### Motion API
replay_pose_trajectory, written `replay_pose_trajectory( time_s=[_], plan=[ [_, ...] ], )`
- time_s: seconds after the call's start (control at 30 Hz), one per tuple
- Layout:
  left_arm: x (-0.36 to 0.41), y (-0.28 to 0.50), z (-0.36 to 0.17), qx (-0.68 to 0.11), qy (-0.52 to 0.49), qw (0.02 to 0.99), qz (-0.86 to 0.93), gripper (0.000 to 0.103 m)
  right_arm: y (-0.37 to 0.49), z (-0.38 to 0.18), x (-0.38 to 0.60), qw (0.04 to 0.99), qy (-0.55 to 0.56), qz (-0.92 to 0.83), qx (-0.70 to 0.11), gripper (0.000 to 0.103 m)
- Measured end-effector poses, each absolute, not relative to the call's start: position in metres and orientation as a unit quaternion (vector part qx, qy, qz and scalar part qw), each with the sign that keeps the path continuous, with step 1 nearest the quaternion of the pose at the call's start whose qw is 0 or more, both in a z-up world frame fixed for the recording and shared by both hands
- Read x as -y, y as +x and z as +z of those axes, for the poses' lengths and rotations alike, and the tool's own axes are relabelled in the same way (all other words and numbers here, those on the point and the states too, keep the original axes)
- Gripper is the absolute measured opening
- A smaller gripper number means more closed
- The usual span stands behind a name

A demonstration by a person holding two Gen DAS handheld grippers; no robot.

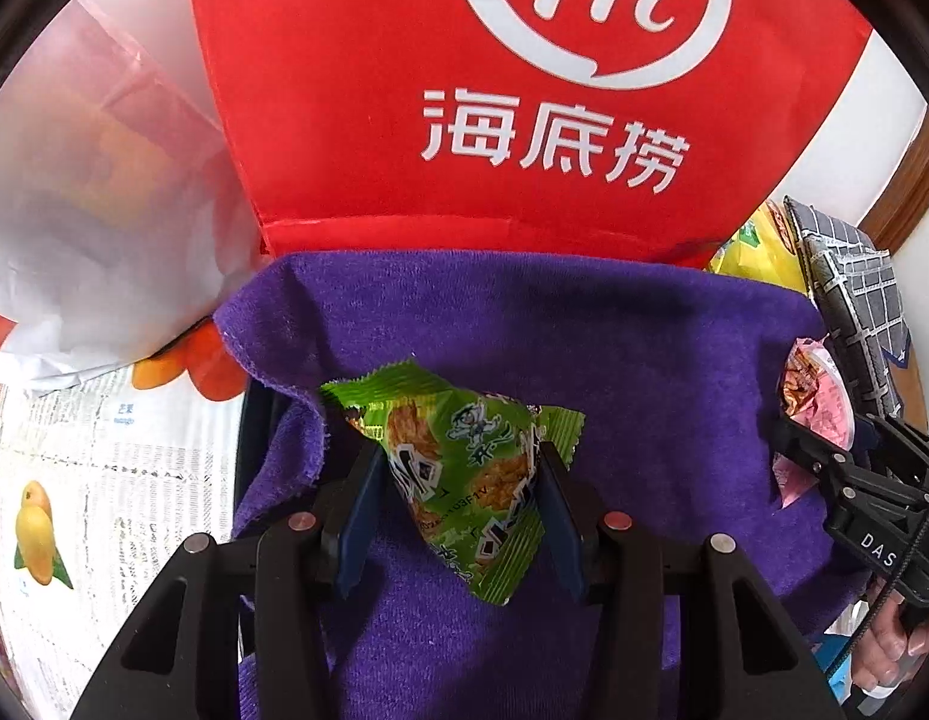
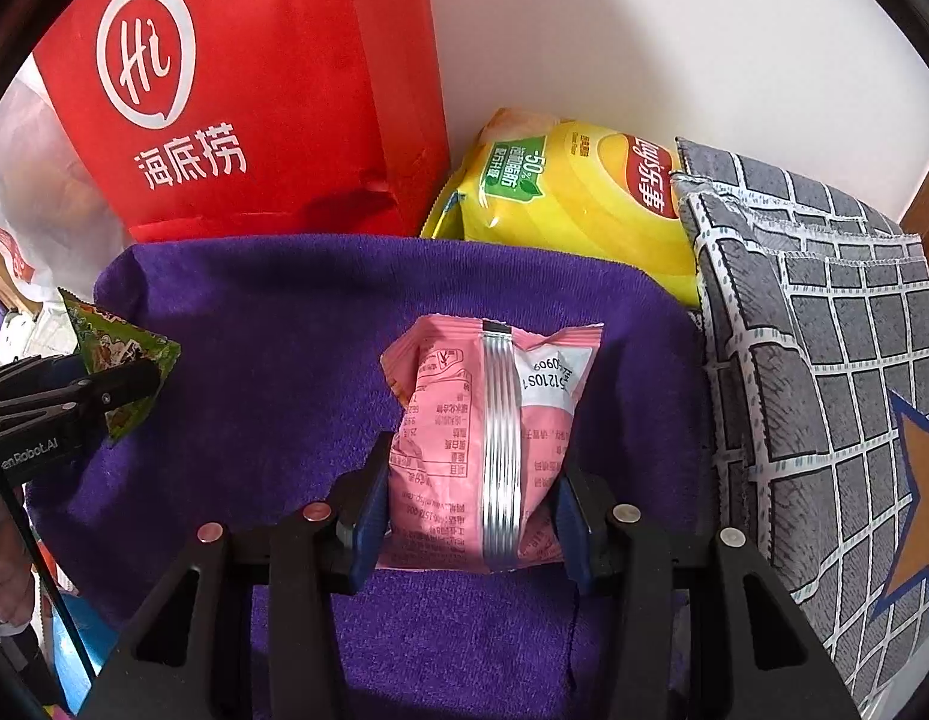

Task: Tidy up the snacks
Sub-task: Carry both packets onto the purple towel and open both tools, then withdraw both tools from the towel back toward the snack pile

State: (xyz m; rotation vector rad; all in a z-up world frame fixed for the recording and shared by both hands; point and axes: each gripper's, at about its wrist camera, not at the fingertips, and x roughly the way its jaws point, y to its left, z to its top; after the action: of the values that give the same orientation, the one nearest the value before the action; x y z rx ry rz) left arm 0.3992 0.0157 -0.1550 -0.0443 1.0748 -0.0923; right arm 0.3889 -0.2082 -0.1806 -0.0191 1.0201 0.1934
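My left gripper (image 1: pixel 458 456) is shut on a green snack packet (image 1: pixel 464 468) and holds it over a purple towel (image 1: pixel 644 360). My right gripper (image 2: pixel 470 468) is shut on a pink snack packet (image 2: pixel 482 444) over the same purple towel (image 2: pixel 272 360). The right gripper with the pink packet (image 1: pixel 818 402) shows at the right edge of the left wrist view. The left gripper with the green packet (image 2: pixel 119 360) shows at the left edge of the right wrist view. The two grippers are side by side and apart.
A red bag with white lettering (image 1: pixel 494 90) stands behind the towel, also seen in the right wrist view (image 2: pixel 242 90). A yellow chip bag (image 2: pixel 584 198) lies beside it. A grey grid-patterned cloth (image 2: pixel 824 360) is on the right. A white plastic bag (image 1: pixel 86 210) and fruit-printed paper (image 1: pixel 104 480) are left.
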Motion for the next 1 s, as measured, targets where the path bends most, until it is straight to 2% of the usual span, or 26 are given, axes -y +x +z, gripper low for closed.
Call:
replay_pose_trajectory(
  time_s=[0.1,0.13,0.17,0.2,0.27,0.37,0.77,1.0],
  plan=[
    [-0.016,0.398,-0.157,-0.514,-0.023,0.856,-0.045,0.048,0.387,-0.182,0.208,0.867,-0.004,0.094,-0.490,0.051],
    [-0.016,0.400,-0.157,-0.515,-0.024,0.856,-0.045,0.048,0.389,-0.184,0.207,0.866,-0.002,0.095,-0.491,0.054],
    [-0.017,0.405,-0.156,-0.516,-0.024,0.855,-0.047,0.048,0.388,-0.184,0.208,0.866,-0.001,0.096,-0.491,0.062],
    [-0.017,0.404,-0.155,-0.518,-0.024,0.854,-0.048,0.051,0.386,-0.183,0.207,0.864,-0.004,0.099,-0.493,0.070],
    [-0.018,0.401,-0.150,-0.517,-0.026,0.854,-0.049,0.064,0.383,-0.177,0.208,0.868,-0.003,0.102,-0.487,0.074],
    [-0.023,0.397,-0.139,-0.506,-0.019,0.862,-0.042,0.068,0.374,-0.161,0.213,0.875,0.006,0.104,-0.472,0.080],
    [-0.034,0.333,-0.077,-0.468,-0.012,0.883,-0.018,0.069,0.292,-0.102,0.251,0.909,0.024,0.046,-0.415,0.080],
    [-0.040,0.279,-0.047,-0.444,-0.025,0.896,-0.015,0.068,0.247,-0.100,0.280,0.910,0.021,-0.003,-0.415,0.078]
  ],
)
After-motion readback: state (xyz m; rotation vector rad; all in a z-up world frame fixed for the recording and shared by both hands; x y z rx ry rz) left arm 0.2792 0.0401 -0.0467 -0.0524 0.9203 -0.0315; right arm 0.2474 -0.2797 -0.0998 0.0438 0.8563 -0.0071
